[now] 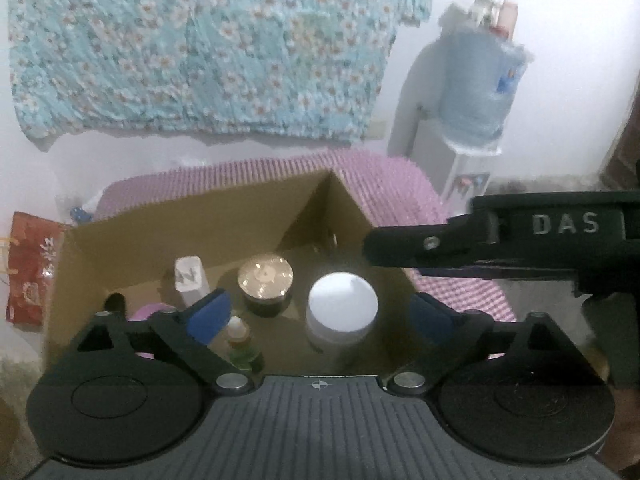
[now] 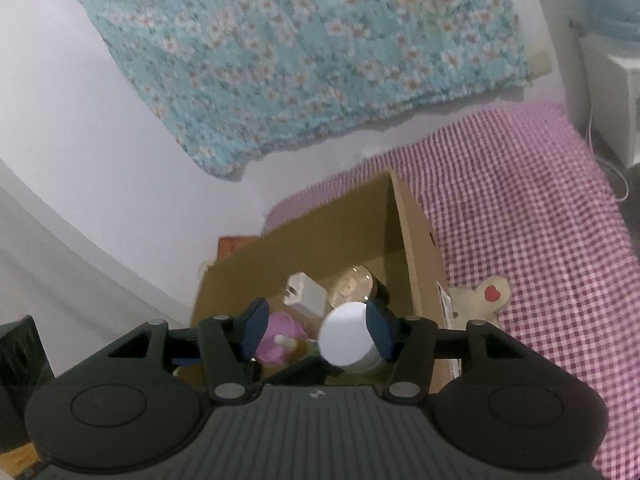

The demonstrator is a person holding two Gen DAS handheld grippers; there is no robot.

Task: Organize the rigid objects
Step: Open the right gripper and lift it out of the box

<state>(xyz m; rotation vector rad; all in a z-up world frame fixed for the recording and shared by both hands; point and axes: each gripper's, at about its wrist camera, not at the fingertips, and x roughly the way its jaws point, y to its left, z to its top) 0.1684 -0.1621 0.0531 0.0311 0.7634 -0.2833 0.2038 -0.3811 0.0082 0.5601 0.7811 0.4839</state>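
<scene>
In the cardboard box (image 1: 224,216) on the checked cloth (image 2: 520,220), from left to right, stood a white rectangular container (image 1: 188,276), a gold-lidded jar (image 1: 265,278) and a white-lidded jar (image 1: 342,310), all upright. The left gripper (image 1: 320,316) hung spread wide above them, grasping nothing; the white-lidded jar lay straight ahead and below, between its blue pads but apart from them. The right gripper (image 2: 316,330) stood partly open, its right pad just beside that lid; contact was unclear
</scene>
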